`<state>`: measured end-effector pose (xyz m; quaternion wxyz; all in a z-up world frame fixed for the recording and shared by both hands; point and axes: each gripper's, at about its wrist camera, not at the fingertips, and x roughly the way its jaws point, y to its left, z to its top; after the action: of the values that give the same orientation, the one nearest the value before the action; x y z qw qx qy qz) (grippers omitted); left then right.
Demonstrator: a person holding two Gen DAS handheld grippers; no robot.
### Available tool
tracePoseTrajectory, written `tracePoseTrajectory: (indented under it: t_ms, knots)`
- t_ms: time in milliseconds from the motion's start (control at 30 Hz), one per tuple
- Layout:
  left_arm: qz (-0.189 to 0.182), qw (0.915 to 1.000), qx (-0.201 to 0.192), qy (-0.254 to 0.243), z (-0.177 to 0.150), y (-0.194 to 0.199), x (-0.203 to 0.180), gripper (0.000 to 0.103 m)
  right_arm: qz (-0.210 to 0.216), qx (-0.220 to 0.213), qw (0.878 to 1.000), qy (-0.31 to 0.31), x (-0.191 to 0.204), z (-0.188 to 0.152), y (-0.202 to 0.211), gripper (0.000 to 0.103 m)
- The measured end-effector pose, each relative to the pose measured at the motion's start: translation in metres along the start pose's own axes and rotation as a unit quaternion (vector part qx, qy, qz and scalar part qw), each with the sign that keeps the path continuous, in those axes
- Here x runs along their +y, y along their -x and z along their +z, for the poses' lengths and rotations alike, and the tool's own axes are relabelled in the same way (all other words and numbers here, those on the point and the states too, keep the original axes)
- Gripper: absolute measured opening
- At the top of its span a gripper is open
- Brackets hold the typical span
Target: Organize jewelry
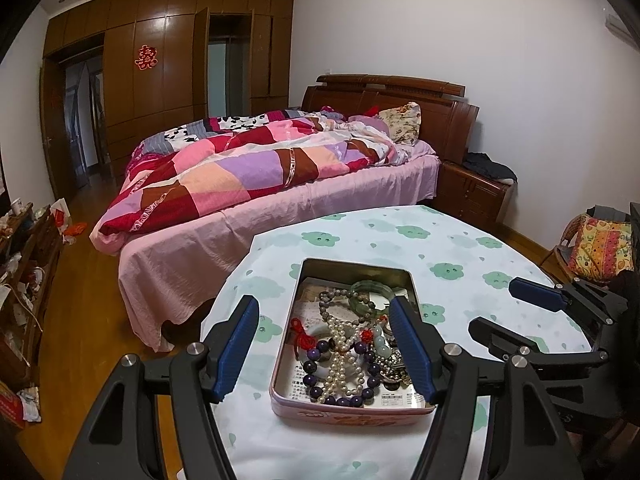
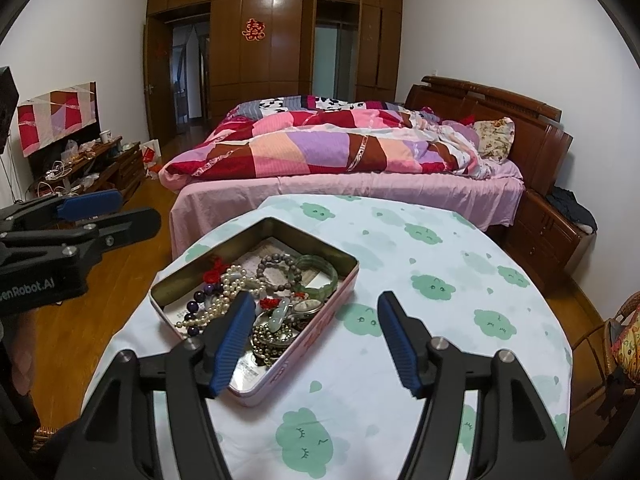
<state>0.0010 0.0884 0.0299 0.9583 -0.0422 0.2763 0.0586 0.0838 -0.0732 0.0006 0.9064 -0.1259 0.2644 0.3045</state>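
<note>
An open pink tin [image 1: 352,265] [image 2: 316,240] sits on the round table [image 1: 440,240] [image 2: 440,280]. It holds a tangle of jewelry: a pearl necklace [image 1: 340,344] [image 2: 224,300], a purple bead bracelet [image 1: 320,380], a green jade bangle [image 1: 368,290] [image 2: 316,276], a grey bead bracelet [image 2: 276,268], a red knotted cord [image 1: 304,336] [image 2: 214,274] and a pale jade pendant [image 2: 276,318]. My left gripper [image 1: 324,308] [image 2: 138,206] hovers open over the tin's near end. My right gripper [image 2: 316,300] [image 1: 494,306] is open too, just right of the tin, with its left finger in front of the jewelry. Neither holds anything.
The table wears a white cloth printed with green clouds. Behind it is a bed [image 1: 280,208] with a patchwork quilt, and a wooden nightstand [image 2: 552,232] stands to its right. A wicker chair with a cushion [image 1: 600,248] stands right of the table. A cluttered low cabinet [image 2: 92,168] lines the left wall.
</note>
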Motion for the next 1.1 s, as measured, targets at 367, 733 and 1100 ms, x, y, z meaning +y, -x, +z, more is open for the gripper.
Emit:
tracePoseTrajectory:
  t_ms: [367, 733, 1100]
  knots:
    - [0.005, 1.0, 0.006, -0.001, -0.001, -0.004, 0.002, 0.068, 0.0, 0.0, 1.0, 0.0, 0.0, 0.0, 0.0, 0.067]
    - [0.006, 0.9999, 0.012, 0.003, -0.001, -0.006, 0.002, 0.068, 0.0, 0.0, 1.0, 0.0, 0.001, -0.001, 0.0, 0.067]
    - [0.004, 0.9996, 0.024, 0.011, -0.002, -0.013, 0.002, 0.068, 0.0, -0.001, 1.0, 0.001, 0.003, -0.002, 0.0, 0.067]
